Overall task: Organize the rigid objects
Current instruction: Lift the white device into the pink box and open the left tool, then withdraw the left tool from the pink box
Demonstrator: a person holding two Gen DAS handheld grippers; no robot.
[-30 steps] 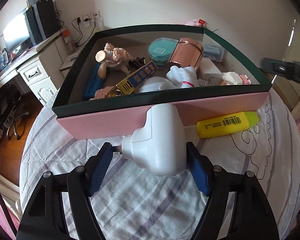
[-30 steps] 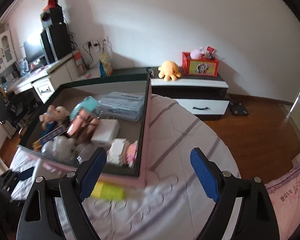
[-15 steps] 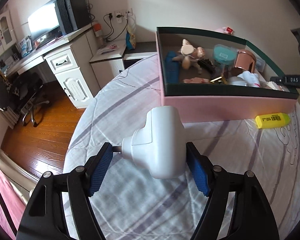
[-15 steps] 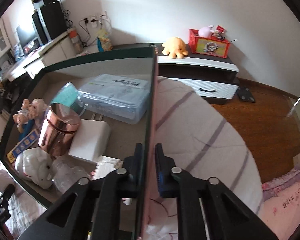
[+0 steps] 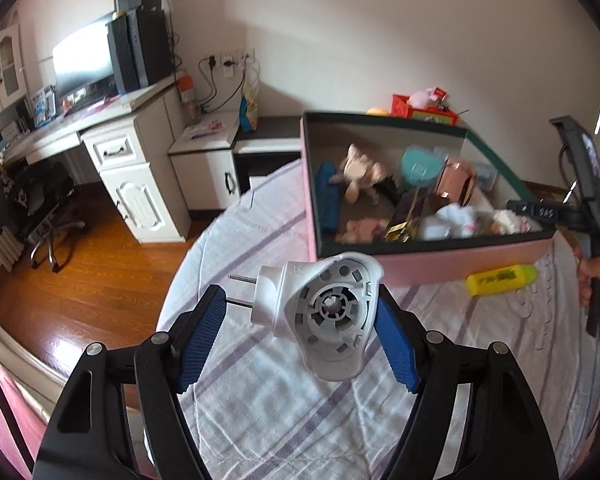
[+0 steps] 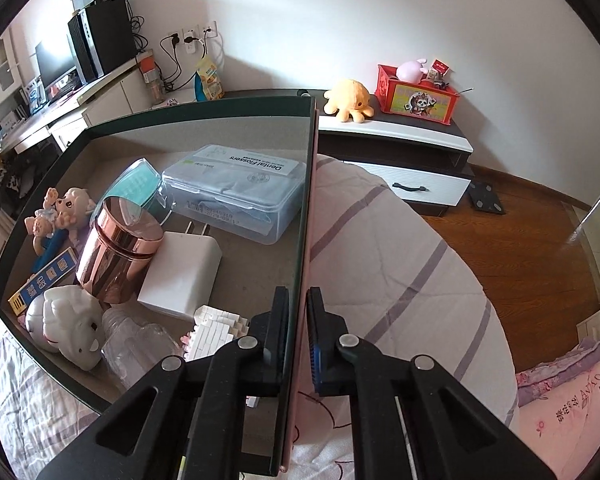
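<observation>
My left gripper (image 5: 298, 340) is shut on a white plug-in device (image 5: 326, 320), held above the striped tablecloth with its two prongs pointing left and its hollow underside facing me. The pink box (image 5: 432, 266) with a dark green rim stands ahead to the right, holding several items. A yellow highlighter (image 5: 502, 278) lies against its front wall. My right gripper (image 6: 299, 322) is shut on the box's right wall (image 6: 306, 200). Inside the box are a copper tin (image 6: 116, 244), a white charger (image 6: 182, 270) and a flosser case (image 6: 236, 192).
The round table (image 5: 300, 420) has a striped cloth and its left edge drops to a wooden floor. A white desk (image 5: 132, 168) stands far left. A low cabinet (image 6: 396, 148) with a yellow plush stands behind the table. Pink bedding (image 6: 568, 412) lies at the right.
My left gripper turned the plug-in device so its underside now faces me, and swung further left of the box. My right gripper stays clamped on the box wall.
</observation>
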